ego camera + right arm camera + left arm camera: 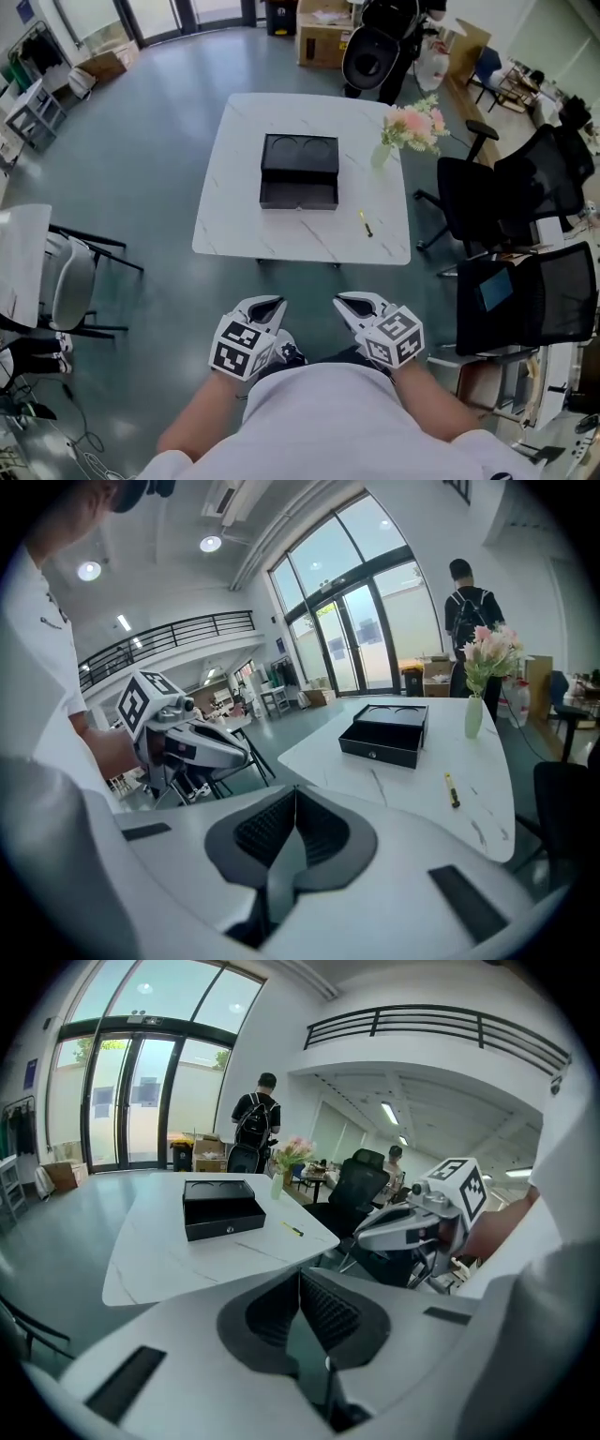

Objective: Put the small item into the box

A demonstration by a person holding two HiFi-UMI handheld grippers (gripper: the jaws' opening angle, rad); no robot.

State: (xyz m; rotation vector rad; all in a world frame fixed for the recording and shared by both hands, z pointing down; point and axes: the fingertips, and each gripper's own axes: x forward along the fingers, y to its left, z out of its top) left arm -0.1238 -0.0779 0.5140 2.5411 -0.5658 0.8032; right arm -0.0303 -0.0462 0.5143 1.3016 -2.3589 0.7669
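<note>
Head view shows both grippers held close to the person's body, well back from the table (234, 225). The left gripper (267, 305) is closed with nothing in it. The right gripper (354, 302) is closed and empty too; each gripper's own view shows its two pads pressed together.

The small item (366, 223) is a thin yellow stick. It lies flat on the table, to the right of the black box (299, 171) and a bit nearer the person, not touching it. Its long side points mostly away from the person, tipped a little sideways.

The item is ahead and a bit to the right, so the right gripper looks nearer. I think that gripper should open, reach out and pinch the stick across its thin side. The box is open and waits just to the left.
</note>
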